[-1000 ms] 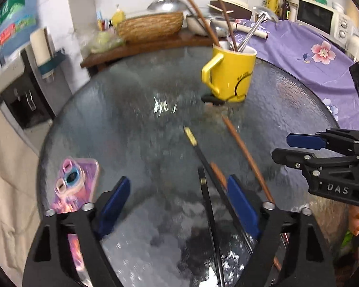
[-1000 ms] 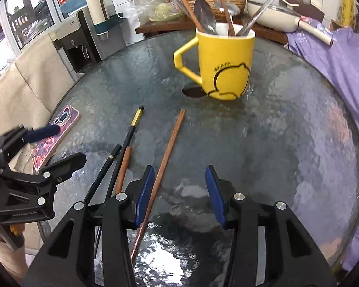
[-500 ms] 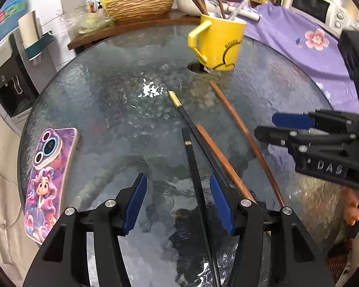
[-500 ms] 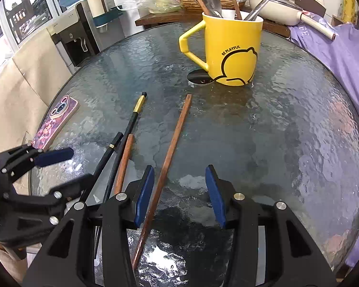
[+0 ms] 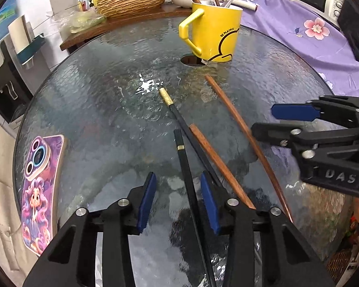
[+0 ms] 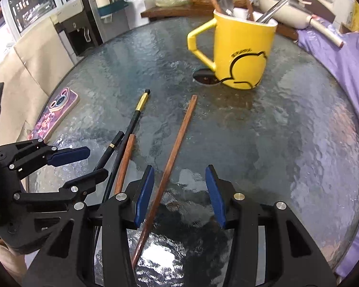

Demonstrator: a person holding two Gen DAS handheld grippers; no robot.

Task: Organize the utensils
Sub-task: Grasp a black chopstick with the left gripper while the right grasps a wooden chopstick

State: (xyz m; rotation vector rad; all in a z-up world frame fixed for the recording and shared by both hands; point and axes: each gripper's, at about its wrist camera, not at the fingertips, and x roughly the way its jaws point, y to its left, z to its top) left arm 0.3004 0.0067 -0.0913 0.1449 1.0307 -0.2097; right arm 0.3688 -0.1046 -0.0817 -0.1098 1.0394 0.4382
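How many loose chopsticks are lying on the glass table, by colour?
Black chopsticks: 2
Brown wooden chopsticks: 2
Total: 4

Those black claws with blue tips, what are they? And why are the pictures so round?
They are two grabbing tools that a person holds, one in each hand. Each carries a wide, round-eyed camera looking along its fingers, which bends the picture. One picture comes from the left gripper, the other from the right gripper. Both are open and hold nothing. On the glass table lie four loose chopsticks: two black chopsticks and two brown chopsticks. A yellow mug already holds spoons and chopsticks. A phone lies near the table's edge.
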